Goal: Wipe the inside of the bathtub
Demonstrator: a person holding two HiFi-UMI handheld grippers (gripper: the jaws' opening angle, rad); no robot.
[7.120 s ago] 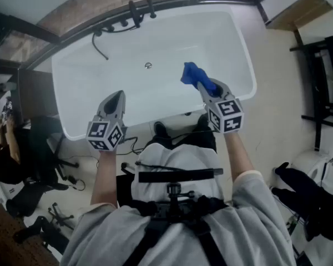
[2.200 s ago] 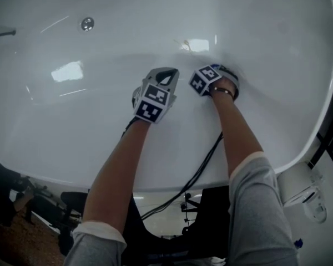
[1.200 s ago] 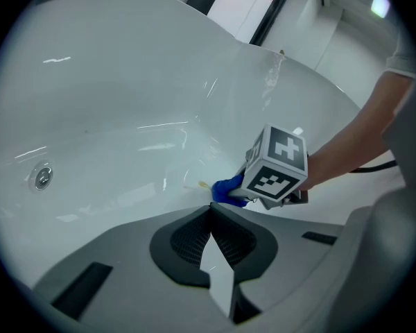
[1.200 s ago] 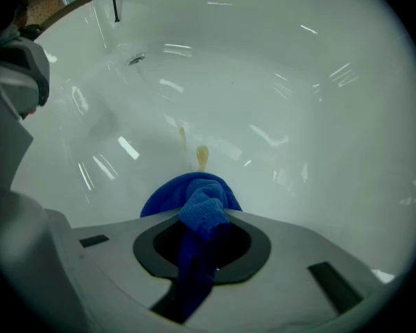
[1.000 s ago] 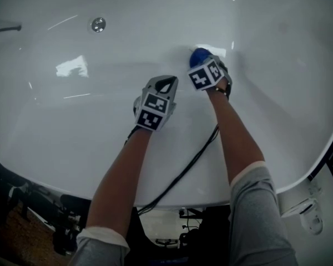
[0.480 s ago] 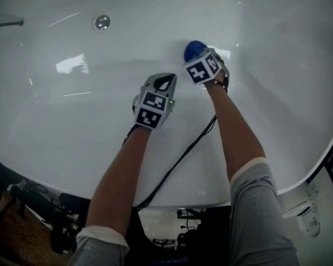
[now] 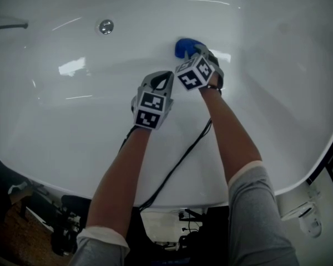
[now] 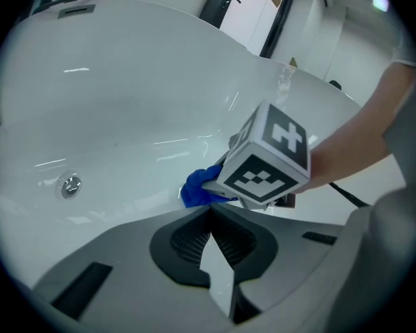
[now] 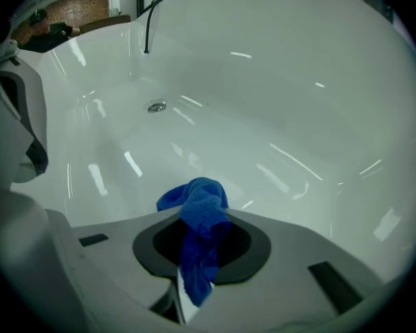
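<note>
Right gripper [image 9: 197,255] clamped tight on blue cloth [image 9: 196,201]; bunch sticks out ahead of jaws, seemingly to rub bathtub [image 7: 266,71] floor under tip. Left gripper [image 8: 209,215] closed, empty, waiting just beside. Drain [image 7: 105,26] farther ahead-left.

The white bathtub [image 7: 72,121] fills the head view, its glossy inside streaked with light reflections. A round metal drain [image 7: 106,26] is set in its bottom at about 11 o'clock. A bunched blue cloth [image 7: 184,47] rests against the tub's surface at about 12 o'clock, right of the drain and well apart from it. A black cable [image 7: 177,162] trails over the near wall toward the rim at 6 o'clock. A dark hose [image 7: 8,25] shows at 10 o'clock, at the picture's edge
</note>
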